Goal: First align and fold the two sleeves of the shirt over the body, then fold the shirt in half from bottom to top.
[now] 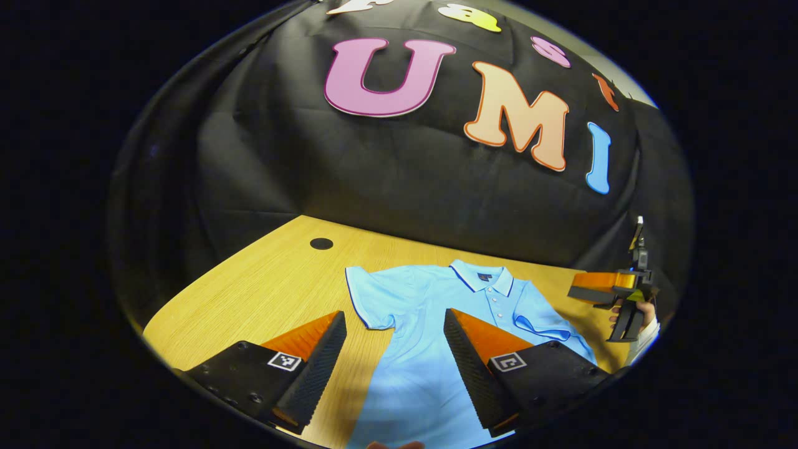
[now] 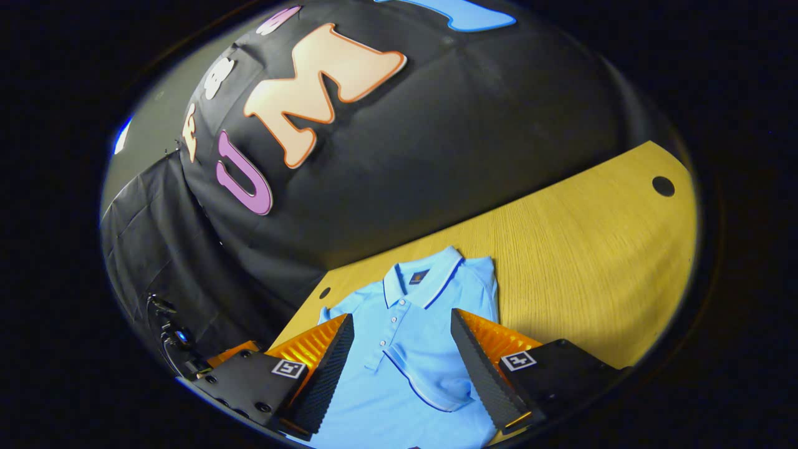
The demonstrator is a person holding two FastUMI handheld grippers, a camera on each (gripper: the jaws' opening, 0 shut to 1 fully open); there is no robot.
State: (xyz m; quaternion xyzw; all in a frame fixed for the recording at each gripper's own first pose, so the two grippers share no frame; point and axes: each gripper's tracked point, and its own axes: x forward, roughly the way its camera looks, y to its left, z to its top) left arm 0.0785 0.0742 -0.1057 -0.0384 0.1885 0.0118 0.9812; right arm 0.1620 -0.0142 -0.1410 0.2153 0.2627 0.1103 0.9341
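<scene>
Item: shirt (image 1: 430,324) — flat, collar at 12 o'clock on table (image 1: 262,280), one sleeve seemingly already folded over the body. Left gripper (image 1: 395,355), right gripper (image 2: 402,355) — both spread, unladen, poised above, likely for the unfolded sleeve.

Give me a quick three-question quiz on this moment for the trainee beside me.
1. True or false: one sleeve of the polo shirt is already folded over the body.
2. The left tool is: A) open above the shirt, B) shut on the collar, C) resting on bare table.
3. Fill in: in the left gripper view, the sleeve that lies spread flat on the wooden table is on the ____ side of the picture.

Key: 1 true, the sleeve lies over the body in the right gripper view; 2 A; 3 left.
</scene>
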